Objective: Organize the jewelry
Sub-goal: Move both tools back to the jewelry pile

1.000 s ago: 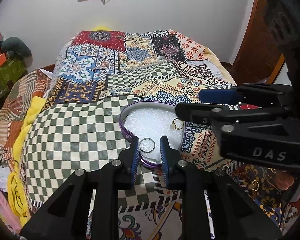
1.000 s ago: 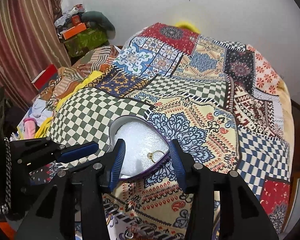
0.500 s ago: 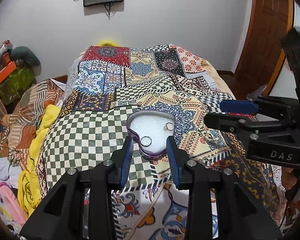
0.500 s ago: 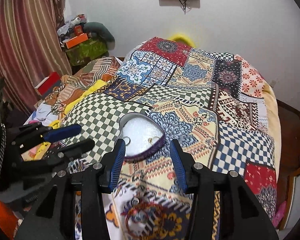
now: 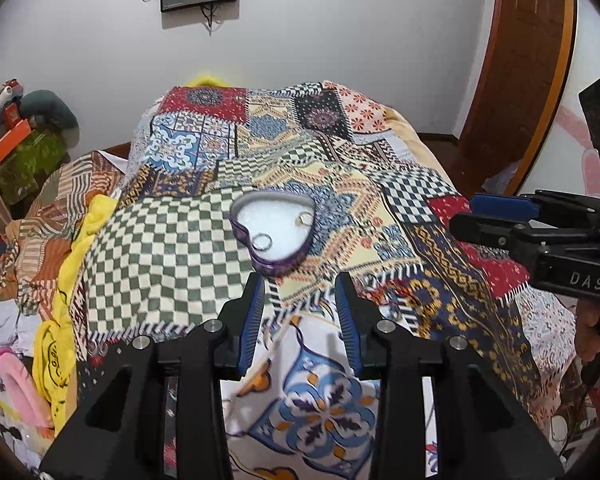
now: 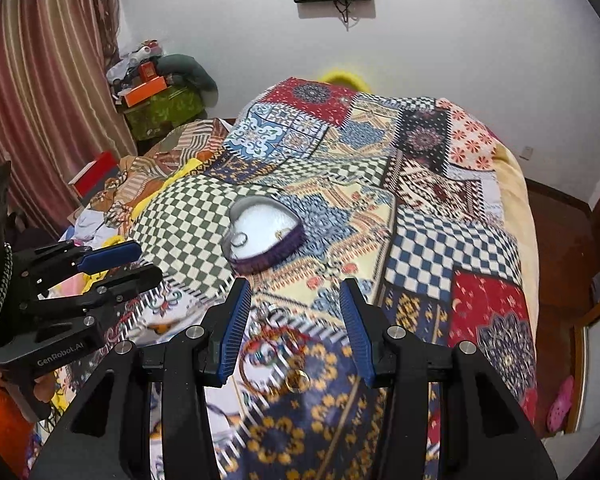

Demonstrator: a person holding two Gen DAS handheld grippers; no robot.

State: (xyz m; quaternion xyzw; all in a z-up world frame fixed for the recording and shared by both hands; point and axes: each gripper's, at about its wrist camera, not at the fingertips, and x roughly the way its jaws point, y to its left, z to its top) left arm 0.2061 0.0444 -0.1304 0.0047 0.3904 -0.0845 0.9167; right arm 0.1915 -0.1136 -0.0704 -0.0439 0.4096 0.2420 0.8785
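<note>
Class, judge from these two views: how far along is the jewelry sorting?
Done: a silver ring and a gold ring lie in the heart-shaped box. In hand: nothing; the left gripper and right gripper are both open and empty. Left: a red bangle and other blurred pieces lie loose on the bedspread.

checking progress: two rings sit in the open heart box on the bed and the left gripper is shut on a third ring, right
Not quite. The left gripper is open and holds nothing; the left wrist view shows bare quilt between its fingers. The rest stands: a silver ring and a gold ring lie in the open heart box on the bed.
</note>
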